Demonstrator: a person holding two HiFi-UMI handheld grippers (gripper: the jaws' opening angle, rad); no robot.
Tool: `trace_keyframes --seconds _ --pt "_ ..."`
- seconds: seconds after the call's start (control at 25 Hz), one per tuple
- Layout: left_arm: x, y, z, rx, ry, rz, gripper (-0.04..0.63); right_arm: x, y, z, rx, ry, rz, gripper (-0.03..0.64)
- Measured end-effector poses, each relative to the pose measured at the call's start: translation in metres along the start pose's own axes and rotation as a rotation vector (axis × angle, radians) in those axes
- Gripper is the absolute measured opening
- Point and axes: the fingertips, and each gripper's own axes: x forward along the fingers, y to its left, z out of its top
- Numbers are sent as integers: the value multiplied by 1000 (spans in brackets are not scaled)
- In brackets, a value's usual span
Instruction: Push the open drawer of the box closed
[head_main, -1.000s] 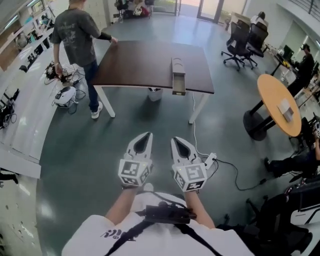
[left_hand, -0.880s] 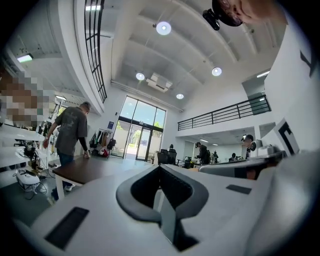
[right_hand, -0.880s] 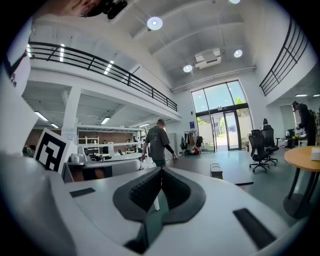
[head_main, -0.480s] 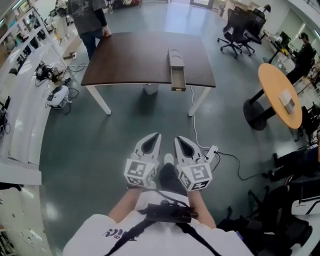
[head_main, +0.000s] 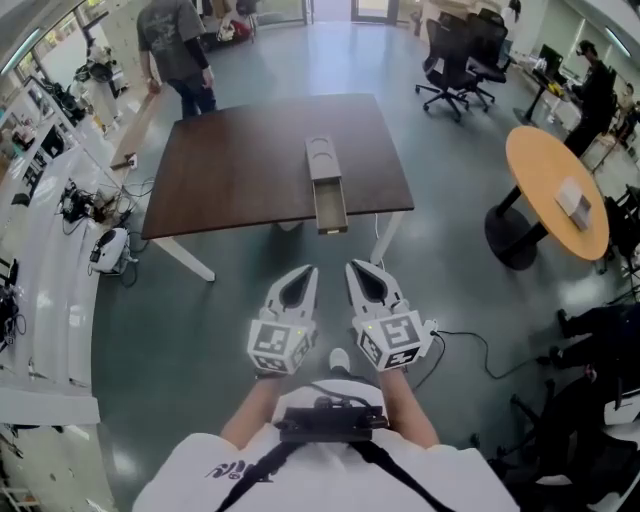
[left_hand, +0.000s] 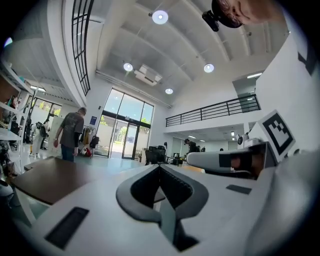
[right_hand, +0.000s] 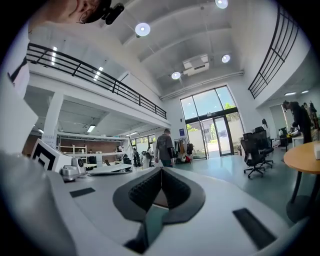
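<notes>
A narrow grey box (head_main: 321, 160) lies on the dark brown table (head_main: 240, 165) ahead. Its drawer (head_main: 330, 207) is pulled out toward me and overhangs the table's near edge. My left gripper (head_main: 303, 272) and right gripper (head_main: 357, 268) are held side by side above the floor, well short of the table. Both are shut with nothing between the jaws. In the left gripper view the jaw tips (left_hand: 160, 166) meet; in the right gripper view the jaw tips (right_hand: 161, 170) meet too. The left gripper view catches the table's top (left_hand: 50, 177) at the left.
A person (head_main: 176, 45) stands at the table's far left corner. A round orange table (head_main: 556, 190) stands to the right, office chairs (head_main: 455, 55) at the back right. A cable (head_main: 470, 345) lies on the floor near my right gripper. Benches with gear line the left wall.
I have walked closer to the table; it and the box now appear larger and nearer. The person at the far left has stepped away from the table. Both grippers stay shut.
</notes>
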Motion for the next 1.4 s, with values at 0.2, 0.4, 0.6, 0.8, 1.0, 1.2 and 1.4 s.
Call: trace_keyframes --seconds 0.2,0.4,0.6,0.8,1.0,1.2,1.4 --pt "52 13 5 14 -1 29 11 29 -43 0 22 16 19 6" --pt "81 26 -14 -3 56 42 11 53 -63 -17 72 58 31 6" --pt "107 50 -17 -4 56 6 11 87 -68 -24 59 76 23 6" --pt "139 81 -3 1 32 -52 11 126 -79 -18 41 74 -29 6" --pt "167 120 11 4 6 -94 11 171 -83 -11 22 67 -61 6" --pt "181 172 7 5 14 -152 11 215 -79 -25 33 68 -134 6" --pt "195 192 -13 -37 44 -233 11 227 -83 -52 61 108 -213 6"
